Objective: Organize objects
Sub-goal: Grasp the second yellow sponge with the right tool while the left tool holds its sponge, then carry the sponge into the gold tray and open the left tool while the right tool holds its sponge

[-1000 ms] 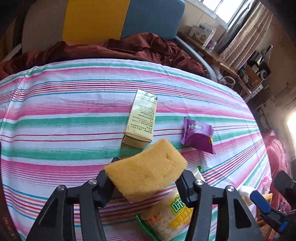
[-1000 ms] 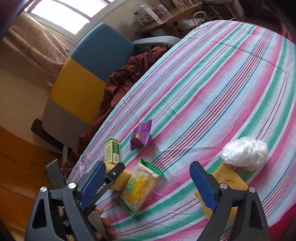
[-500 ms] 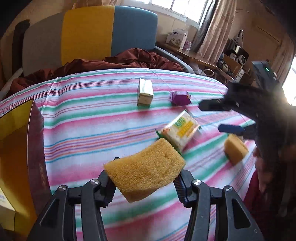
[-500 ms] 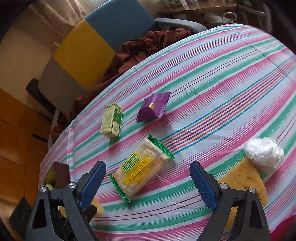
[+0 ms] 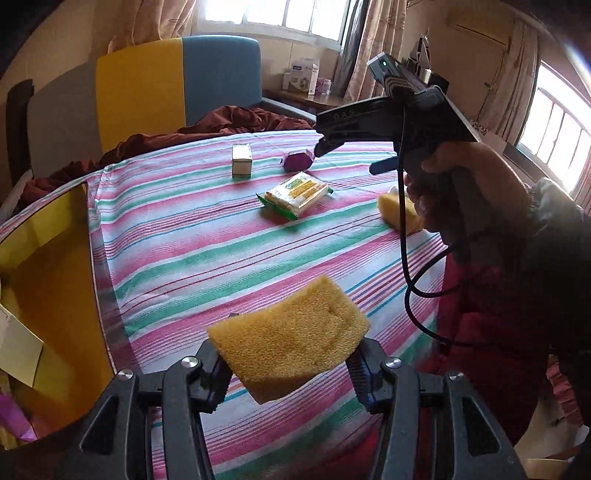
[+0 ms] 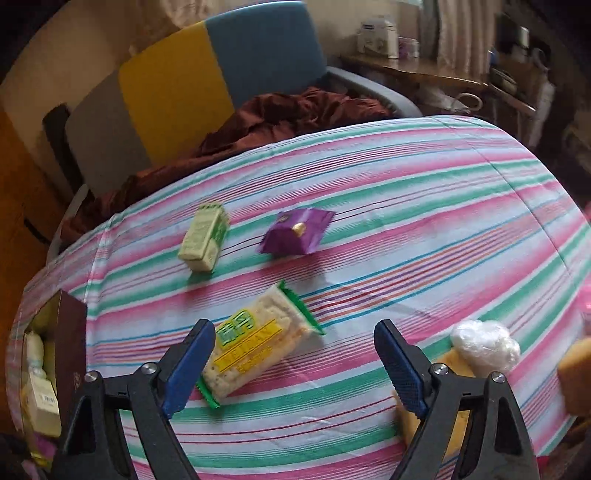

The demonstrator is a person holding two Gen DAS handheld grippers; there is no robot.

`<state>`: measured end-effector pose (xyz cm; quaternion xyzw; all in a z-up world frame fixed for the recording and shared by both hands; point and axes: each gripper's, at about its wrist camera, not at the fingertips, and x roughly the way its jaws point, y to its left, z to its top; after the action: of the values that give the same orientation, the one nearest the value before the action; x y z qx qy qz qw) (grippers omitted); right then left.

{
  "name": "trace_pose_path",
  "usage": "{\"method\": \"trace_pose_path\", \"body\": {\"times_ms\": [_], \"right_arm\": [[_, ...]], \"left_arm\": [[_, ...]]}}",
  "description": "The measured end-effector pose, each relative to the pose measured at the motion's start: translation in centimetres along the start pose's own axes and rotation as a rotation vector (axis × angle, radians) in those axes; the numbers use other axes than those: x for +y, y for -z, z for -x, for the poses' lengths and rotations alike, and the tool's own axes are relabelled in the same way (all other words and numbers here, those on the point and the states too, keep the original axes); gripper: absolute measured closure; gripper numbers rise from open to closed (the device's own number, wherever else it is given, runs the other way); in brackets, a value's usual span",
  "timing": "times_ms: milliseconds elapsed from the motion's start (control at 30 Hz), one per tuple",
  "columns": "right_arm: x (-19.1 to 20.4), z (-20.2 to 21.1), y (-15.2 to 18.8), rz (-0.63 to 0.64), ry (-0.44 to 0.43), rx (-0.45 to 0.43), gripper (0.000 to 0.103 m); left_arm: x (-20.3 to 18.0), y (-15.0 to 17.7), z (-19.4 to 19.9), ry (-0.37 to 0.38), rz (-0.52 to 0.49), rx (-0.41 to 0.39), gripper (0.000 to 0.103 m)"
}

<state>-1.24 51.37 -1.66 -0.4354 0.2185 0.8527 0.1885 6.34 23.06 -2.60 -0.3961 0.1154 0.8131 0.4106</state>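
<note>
While left hand-held gripper (image 5: pixel 290 363) clamps sponge (image 5: pixel 291 341), right hand-held gripper (image 6: pixel 295 363), jaws closing, straddles cracker pack (image 6: pixel 258 350) untouched.

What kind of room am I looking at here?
Probably a lived-in room at home: a table under a striped cloth, a padded chair with a brown blanket, and curtained windows.

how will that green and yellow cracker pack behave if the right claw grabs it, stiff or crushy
The cracker pack lies flat on the striped cloth, so it probably won't roll or tip. Its glossy wrapper looks slick and may slide between the pads. The crackers showing through look brittle, so a hard squeeze could snap them. The right claw, closing, does not touch it.
</note>
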Motion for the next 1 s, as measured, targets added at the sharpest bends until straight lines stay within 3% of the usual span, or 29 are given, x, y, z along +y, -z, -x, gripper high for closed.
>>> {"method": "trace_pose_path", "body": {"times_ms": [133, 300, 433, 567, 800, 833, 867, 933, 1000], "right_arm": [[-3.8, 0.1, -0.5, -0.2, -0.077, 0.075, 0.017], [-6.0, 2.2, -0.3, -0.24, -0.049, 0.129, 0.017], [-8.0, 3.3, -0.2, -0.231, 0.054, 0.164, 0.015], [-9.4, 3.1, 0.2, -0.229, 0.08, 0.232, 0.011], [-7.3, -0.9, 1.9, -0.105, 0.126, 0.384, 0.008], [-7.0, -1.3, 2.2, -0.08, 0.163, 0.385, 0.013], [-6.6, -1.4, 2.4, -0.055, 0.204, 0.385, 0.028], [-6.4, -1.0, 2.3, -0.033, 0.256, 0.367, 0.049], [-6.2, -0.3, 2.3, -0.031, 0.188, 0.343, 0.05]], "left_arm": [[0.9, -0.2, 2.7, 0.019, 0.006, -0.049, 0.049], [2.4, 0.4, 4.7, 0.031, 0.044, -0.096, 0.049], [3.5, 0.8, 5.3, 0.039, 0.084, -0.117, 0.049], [4.3, 1.3, 5.9, 0.045, 0.115, -0.128, 0.049], [5.1, 2.1, 6.5, 0.038, 0.154, -0.133, 0.049], [5.2, 2.1, 6.6, 0.037, 0.16, -0.134, 0.049], [5.4, 2.2, 6.6, 0.036, 0.165, -0.134, 0.049], [5.7, 2.3, 6.7, 0.033, 0.174, -0.136, 0.049], [5.9, 2.4, 6.5, 0.032, 0.182, -0.135, 0.049]]}}
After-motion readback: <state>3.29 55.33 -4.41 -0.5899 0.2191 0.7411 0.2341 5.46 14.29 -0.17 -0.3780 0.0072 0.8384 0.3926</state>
